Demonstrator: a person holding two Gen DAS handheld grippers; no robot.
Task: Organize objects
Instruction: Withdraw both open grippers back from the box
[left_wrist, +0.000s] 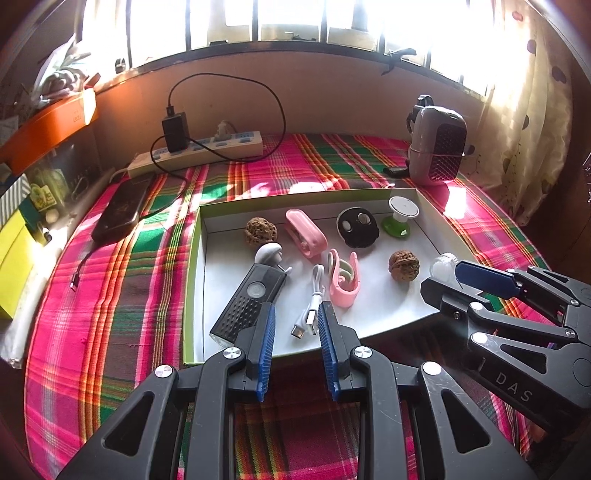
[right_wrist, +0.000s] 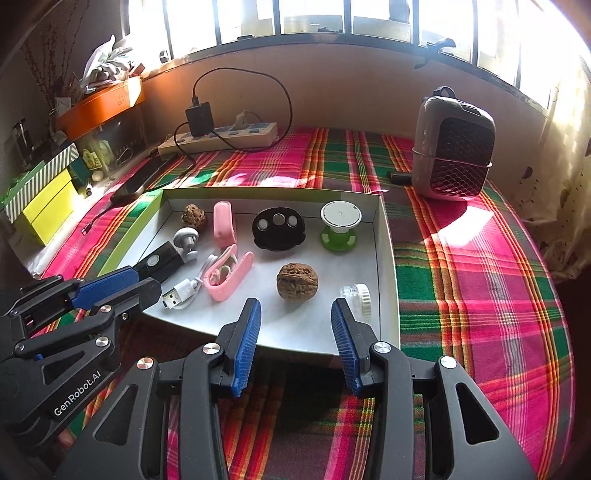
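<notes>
A white tray with a green rim (left_wrist: 192, 258) (right_wrist: 386, 258) lies on the plaid cloth. It holds two walnuts (left_wrist: 403, 265) (left_wrist: 261, 230), two pink clips (left_wrist: 306, 232) (left_wrist: 343, 280), a black torch (left_wrist: 247, 302), a white USB cable (left_wrist: 312, 310), a black disc (left_wrist: 357, 227) and a green-and-white holder (left_wrist: 400, 216). My left gripper (left_wrist: 297, 310) stands open over the tray's near edge; the cable's plug lies just past its tips, untouched. My right gripper (right_wrist: 295, 306) is open and empty, with a walnut (right_wrist: 297, 286) beyond its tips and a small clear container (right_wrist: 356, 299) at its right finger.
At the back are a power strip (left_wrist: 199, 151) with a black charger and looped cable, a dark phone (left_wrist: 118, 214) at the left, and a grey heater (right_wrist: 454, 147) at the right. Orange and yellow boxes (right_wrist: 48, 210) crowd the left edge. A curtain hangs at the right.
</notes>
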